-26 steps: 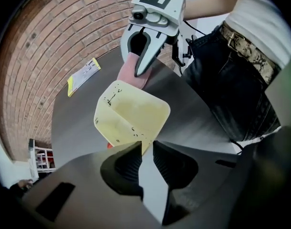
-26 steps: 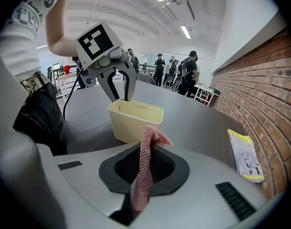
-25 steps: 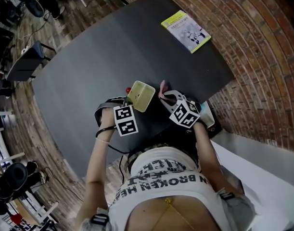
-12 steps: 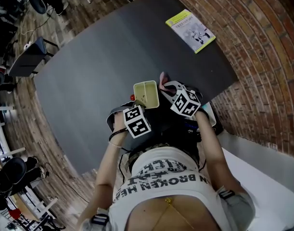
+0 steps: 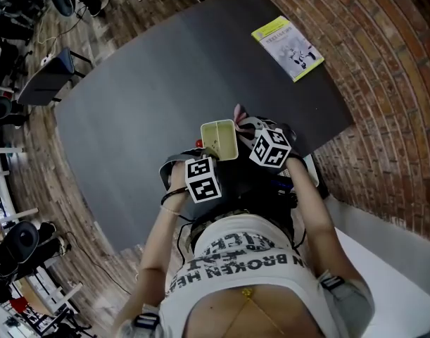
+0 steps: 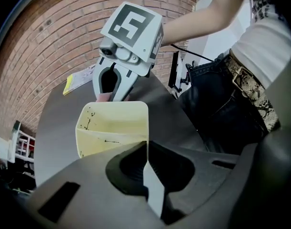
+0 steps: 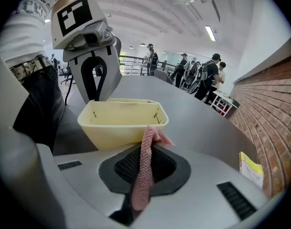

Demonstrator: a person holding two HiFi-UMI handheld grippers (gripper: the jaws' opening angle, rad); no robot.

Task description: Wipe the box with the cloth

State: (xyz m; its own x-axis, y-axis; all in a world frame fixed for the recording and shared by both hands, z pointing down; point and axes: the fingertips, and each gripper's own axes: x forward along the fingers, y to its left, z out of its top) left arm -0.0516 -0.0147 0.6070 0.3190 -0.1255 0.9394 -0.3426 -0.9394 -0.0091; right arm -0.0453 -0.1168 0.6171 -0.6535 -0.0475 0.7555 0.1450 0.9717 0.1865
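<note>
- Dark grey, the broad tabletop [image 5: 130,104] is taking up most of the head view. It is carrying little apart from a yellow-green booklet [image 5: 288,47] lying at the far corner by the brick wall.
- The pale yellow plastic box [image 5: 219,139] is sitting at the near edge of the table, just in front of the person and between the two tools. Whether it is resting on the surface or being lifted slightly I cannot tell.
- The left gripper [image 6: 147,175] is pinching the box's near wall. Its jaws have just been closing, and they are now sitting narrow, with the thin rim running in between them.
- The right gripper [image 7: 140,185] is clamping the pink knitted cloth [image 7: 145,166], whose free end is standing up just beside the box's outer wall.
- The step in hand is probably bringing cloth to box. To do it well, the left grip should be holding the box steady while the right drags the loose fold along the wall and over the rim, pressing lightly so the thin plastic is not flexing or slipping.
- The box [image 6: 112,128] is showing rounded corners, an inner divider and small dark scribbled marks on its inside walls, which are probably what needs wiping.
</note>
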